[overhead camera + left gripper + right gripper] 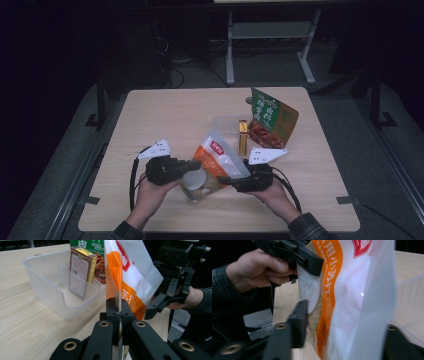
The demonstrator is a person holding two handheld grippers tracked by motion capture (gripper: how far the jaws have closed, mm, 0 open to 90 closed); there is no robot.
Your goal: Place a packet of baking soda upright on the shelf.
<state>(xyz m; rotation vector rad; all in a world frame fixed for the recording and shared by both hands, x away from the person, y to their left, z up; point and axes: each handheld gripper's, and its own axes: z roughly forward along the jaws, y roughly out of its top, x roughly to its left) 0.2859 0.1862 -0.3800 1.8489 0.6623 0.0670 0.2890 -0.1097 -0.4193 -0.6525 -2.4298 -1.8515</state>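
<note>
An orange and white pouch [215, 160] [135, 277] [352, 302] with a clear window is held up off the wooden table [165, 115] near its front edge. My left gripper [197, 164] [118, 307] is shut on the pouch's left edge, the thin seam pinched between its jaws. From the other side my right gripper [225, 179] [347, 322] is open, its jaws standing either side of the pouch's right part. One jaw is right beside the clear window; the pouch hides the other. The left gripper view shows the right gripper [162, 302] farther off at the pouch's edge.
A clear plastic bin [225, 122] [45, 282] with a divider stands just beyond the pouch. A slim yellow box [243, 137] [81, 270] stands upright in it. A green snack bag [272, 117] [87, 245] leans at its right side. Bare tabletop lies to the left.
</note>
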